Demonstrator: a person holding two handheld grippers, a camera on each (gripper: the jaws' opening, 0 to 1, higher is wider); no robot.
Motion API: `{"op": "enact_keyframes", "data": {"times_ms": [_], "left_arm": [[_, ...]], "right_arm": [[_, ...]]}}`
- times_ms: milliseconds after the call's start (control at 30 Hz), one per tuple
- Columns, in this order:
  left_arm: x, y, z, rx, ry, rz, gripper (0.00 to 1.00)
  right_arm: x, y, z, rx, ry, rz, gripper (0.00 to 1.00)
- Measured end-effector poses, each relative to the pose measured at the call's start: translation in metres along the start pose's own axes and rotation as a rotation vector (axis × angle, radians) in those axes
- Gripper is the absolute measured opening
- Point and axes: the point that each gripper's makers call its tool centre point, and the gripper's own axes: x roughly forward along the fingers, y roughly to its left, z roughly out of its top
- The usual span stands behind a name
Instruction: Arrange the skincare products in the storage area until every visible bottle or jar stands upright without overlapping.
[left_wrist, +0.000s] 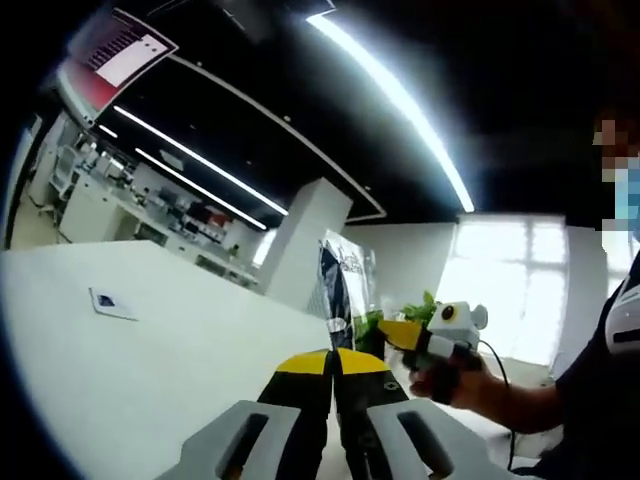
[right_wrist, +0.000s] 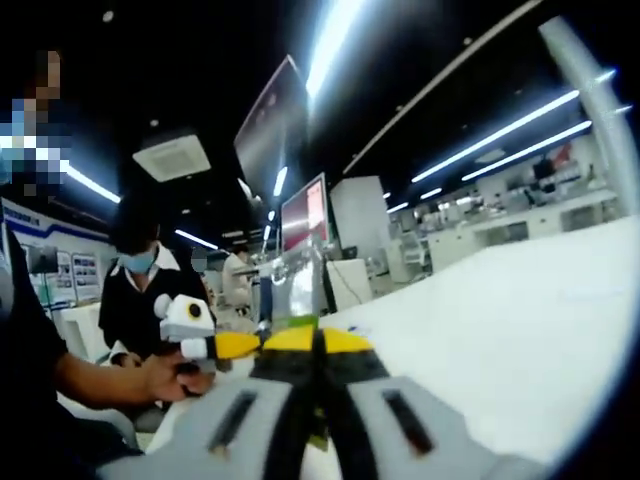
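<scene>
A flat sachet (left_wrist: 345, 285), dark blue and silver with a green lower part, stands on edge above the white table. My left gripper (left_wrist: 332, 360) has its yellow-tipped jaws together, and the sachet rises from between them. My right gripper (left_wrist: 400, 332), held in a hand, comes in from the right with its tip against the sachet's green part. In the right gripper view the same sachet (right_wrist: 303, 290) shows thin and shiny above my right gripper (right_wrist: 318, 340), whose jaws are closed with a green sliver between them. The left gripper (right_wrist: 235, 345) reaches it from the left.
The white table (left_wrist: 150, 340) runs wide to the left and carries a small card (left_wrist: 110, 302). Its surface (right_wrist: 520, 320) also stretches off to the right. A seated person in a mask (right_wrist: 140, 290) and a monitor (right_wrist: 305, 215) lie beyond. A green plant (left_wrist: 425, 305) stands behind the sachet.
</scene>
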Motion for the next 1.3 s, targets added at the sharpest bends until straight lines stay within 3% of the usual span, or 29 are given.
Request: {"op": "enact_keyframes", "data": {"times_ms": [533, 1000, 1300], "left_arm": [[0.031, -0.025, -0.020, -0.006, 0.042, -0.047, 0.00], [0.050, -0.046, -0.030, -0.014, 0.061, -0.079, 0.00], [0.069, -0.063, -0.037, -0.053, 0.076, -0.114, 0.00]], "right_arm": [[-0.043, -0.022, 0.002, 0.025, -0.034, -0.068, 0.00], [-0.066, -0.033, 0.005, 0.023, -0.048, -0.110, 0.00], [-0.087, -0.043, 0.016, 0.009, -0.060, -0.150, 0.00]]}}
